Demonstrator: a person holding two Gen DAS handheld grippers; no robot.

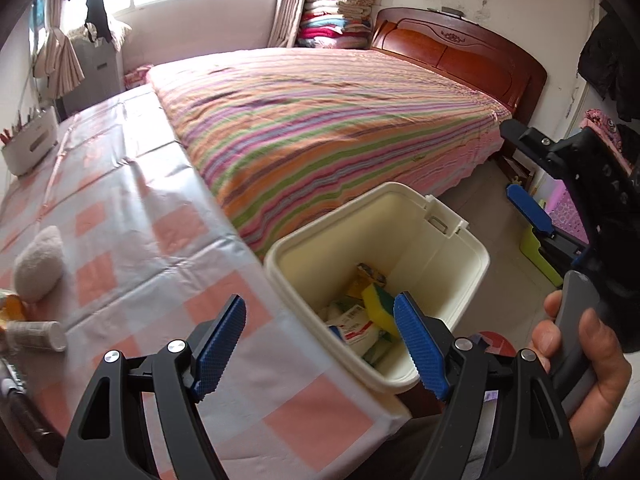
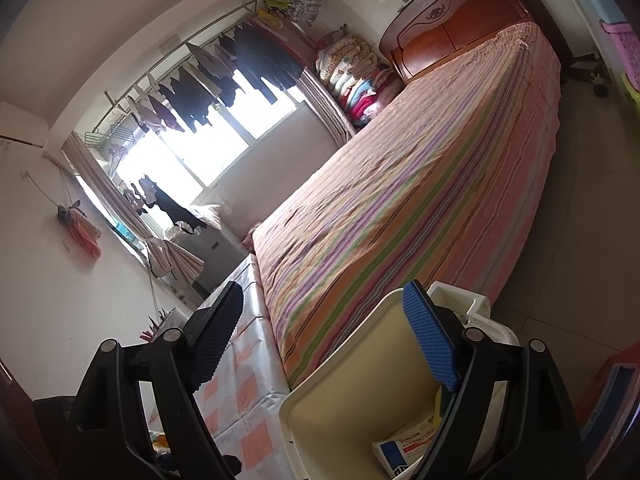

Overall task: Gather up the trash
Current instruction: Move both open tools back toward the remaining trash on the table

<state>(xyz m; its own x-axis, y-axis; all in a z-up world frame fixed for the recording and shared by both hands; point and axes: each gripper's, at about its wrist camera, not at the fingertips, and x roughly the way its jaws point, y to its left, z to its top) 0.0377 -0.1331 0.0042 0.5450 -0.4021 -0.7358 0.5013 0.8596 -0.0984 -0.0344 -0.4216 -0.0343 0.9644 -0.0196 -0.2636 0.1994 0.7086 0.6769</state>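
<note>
A cream trash bin (image 1: 456,248) stands beside the table's right edge, holding a yellow-green sponge (image 1: 378,300) and paper packets (image 1: 354,326). My left gripper (image 1: 320,344) is open and empty, above the table edge and the bin's near rim. My right gripper (image 1: 516,160) shows at the right of the left wrist view, above and beyond the bin. In the right wrist view it (image 2: 324,340) is open and empty over the bin (image 2: 340,392), where a packet (image 2: 404,444) lies. On the table's left lie a white fluffy ball (image 1: 40,264) and a paper cup (image 1: 40,334).
The table has a pink checked cloth (image 1: 132,216). A bed with a striped cover (image 1: 320,128) lies behind the table and bin. A white pen holder (image 1: 30,146) stands at the table's far left. Green and purple baskets (image 1: 560,220) stand on the floor at right.
</note>
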